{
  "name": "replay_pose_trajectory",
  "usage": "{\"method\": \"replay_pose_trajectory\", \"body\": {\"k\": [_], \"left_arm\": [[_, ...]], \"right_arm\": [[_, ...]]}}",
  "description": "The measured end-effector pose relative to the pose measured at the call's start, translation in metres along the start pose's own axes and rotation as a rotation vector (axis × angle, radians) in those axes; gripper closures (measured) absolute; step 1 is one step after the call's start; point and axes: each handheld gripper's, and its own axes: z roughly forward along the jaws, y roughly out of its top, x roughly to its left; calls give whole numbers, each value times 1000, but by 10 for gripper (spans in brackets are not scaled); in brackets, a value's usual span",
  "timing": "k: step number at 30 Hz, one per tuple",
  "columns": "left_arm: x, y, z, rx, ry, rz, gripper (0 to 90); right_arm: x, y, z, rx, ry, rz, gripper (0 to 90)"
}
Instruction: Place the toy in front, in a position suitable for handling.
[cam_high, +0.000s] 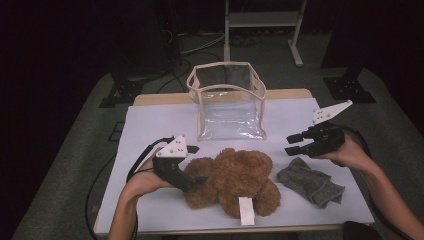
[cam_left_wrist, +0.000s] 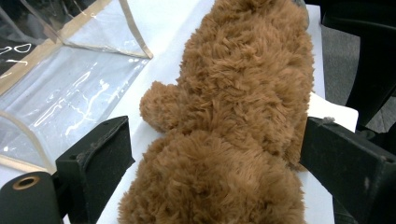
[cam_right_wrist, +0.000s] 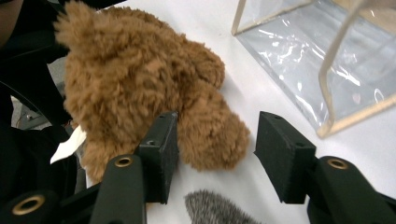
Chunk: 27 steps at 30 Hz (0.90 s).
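High view: the teddy bear (cam_high: 232, 181) is seen lying lower centre, outside the clear bag (cam_high: 227, 100); nothing is packed yet. Left gripper view: the left gripper (cam_left_wrist: 215, 154) is spread around the bear, not clamped. Right gripper view: the right gripper (cam_right_wrist: 215, 151) is held released beside it.
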Motion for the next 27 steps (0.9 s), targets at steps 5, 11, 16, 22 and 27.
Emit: {"method": "replay_pose_trajectory", "body": {"k": [5, 11, 16, 22, 27], "left_arm": [[1, -5, -2, 10, 12, -18, 76], [3, -10, -10, 10, 48, -24, 63], [4, -13, -15, 14, 66, -24, 63], [5, -15, -20, 14, 77, -24, 63], [6, -17, -26, 0, 86, -29, 62]], "right_arm": [[0, 23, 8, 22, 15, -47, 458], [-2, 40, 13, 27, 28, -71, 440], [-2, 59, 20, 33, 50, -92, 440], [-2, 80, 33, 54, 66, -128, 440], [1, 94, 42, 67, 82, -155, 440]]}}
